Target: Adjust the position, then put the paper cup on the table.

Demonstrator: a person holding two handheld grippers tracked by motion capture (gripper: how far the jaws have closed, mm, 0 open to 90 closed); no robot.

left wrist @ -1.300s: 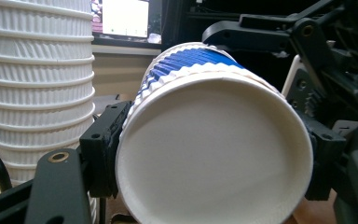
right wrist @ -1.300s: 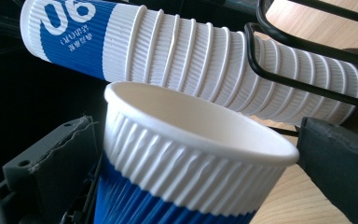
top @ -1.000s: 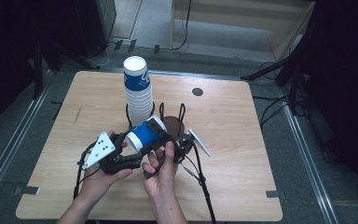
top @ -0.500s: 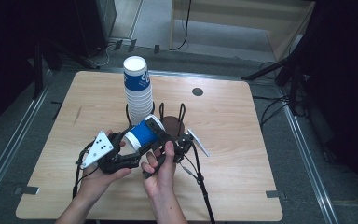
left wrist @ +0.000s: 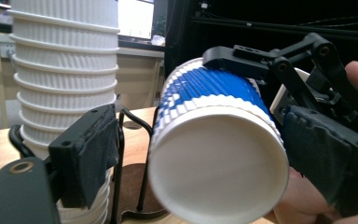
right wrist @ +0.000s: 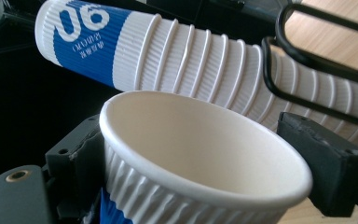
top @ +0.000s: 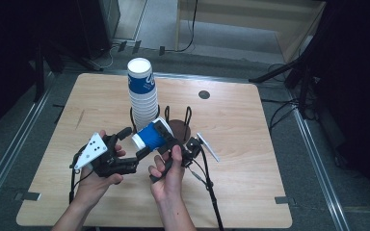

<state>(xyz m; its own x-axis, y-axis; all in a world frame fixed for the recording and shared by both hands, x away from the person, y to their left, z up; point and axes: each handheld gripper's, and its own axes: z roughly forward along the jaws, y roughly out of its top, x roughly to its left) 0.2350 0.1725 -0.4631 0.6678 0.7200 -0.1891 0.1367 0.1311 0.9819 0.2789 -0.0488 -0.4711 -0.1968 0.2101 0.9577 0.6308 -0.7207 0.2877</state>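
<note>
Right gripper view shows the blue-and-white paper cup's (right wrist: 200,158) open mouth; right gripper (right wrist: 200,163) clamps it. Left gripper (left wrist: 205,172), jaws just opened, brackets its base untouched.

On the blue band of the topmost white ribbed paper cup in the tall stack (right wrist: 205,60), large white digits reading "90" or "06" are seen in the right gripper view, turned upside down. Beneath them a line of small white characters is printed, too small to be read.
</note>
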